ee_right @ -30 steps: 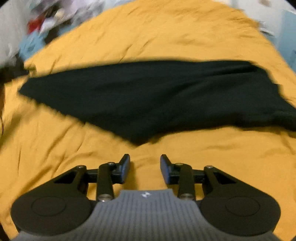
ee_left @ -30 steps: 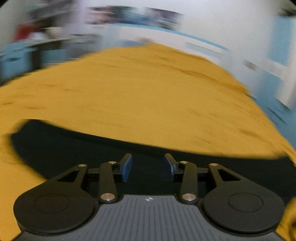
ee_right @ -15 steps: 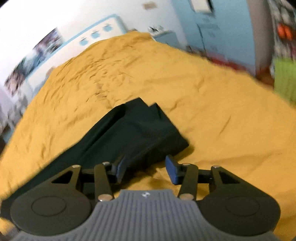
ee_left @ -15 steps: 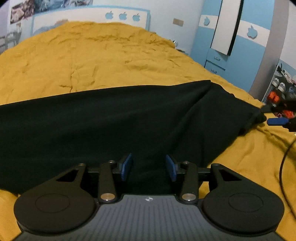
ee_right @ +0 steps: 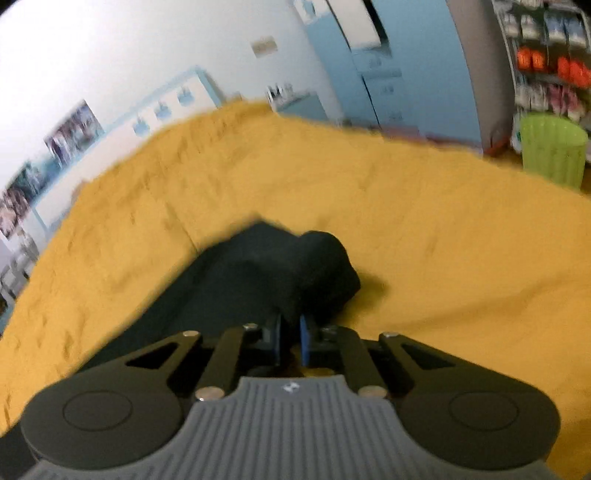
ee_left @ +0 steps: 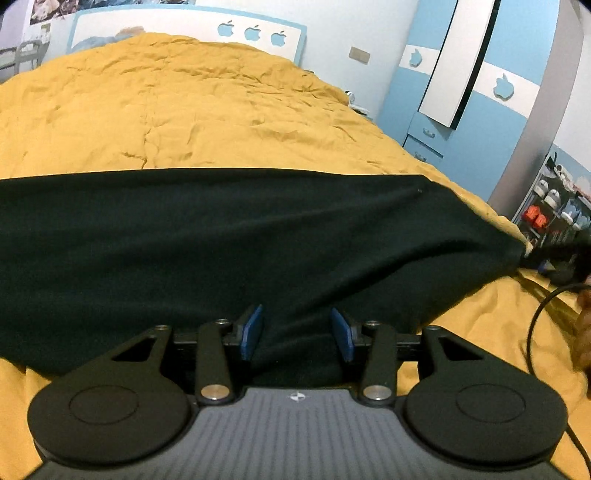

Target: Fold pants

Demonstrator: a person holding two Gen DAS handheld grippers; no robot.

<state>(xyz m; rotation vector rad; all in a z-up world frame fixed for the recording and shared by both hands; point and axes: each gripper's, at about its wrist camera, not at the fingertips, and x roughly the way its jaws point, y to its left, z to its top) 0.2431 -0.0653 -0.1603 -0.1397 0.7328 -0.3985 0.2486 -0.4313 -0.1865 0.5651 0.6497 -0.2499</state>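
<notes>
Black pants [ee_left: 229, 240] lie stretched across the yellow bedspread [ee_left: 184, 110]. My left gripper [ee_left: 297, 332] is open low over their near edge, with black cloth lying between its blue pads [ee_left: 252, 329] but not pinched. In the right wrist view the pants' end [ee_right: 291, 266] is bunched into a hump. My right gripper [ee_right: 291, 338] is closing, its pads almost together with a fold of that end between them. In the left wrist view the same right gripper [ee_left: 546, 258] shows at the far right, at the pants' tapered tip.
The bed's edge runs along the right. Beyond it stand a blue and white wardrobe [ee_left: 461, 92], shelves with shoes [ee_left: 554, 206] and a green bin [ee_right: 552, 147]. A black cable [ee_left: 535, 325] loops over the bedspread at the right. The headboard [ee_left: 184, 26] is at the back.
Both hands swung to the pants and came low. The left gripper has settled over the near edge. The right gripper's jaws have gone from wide apart to nearly together on the pants' end.
</notes>
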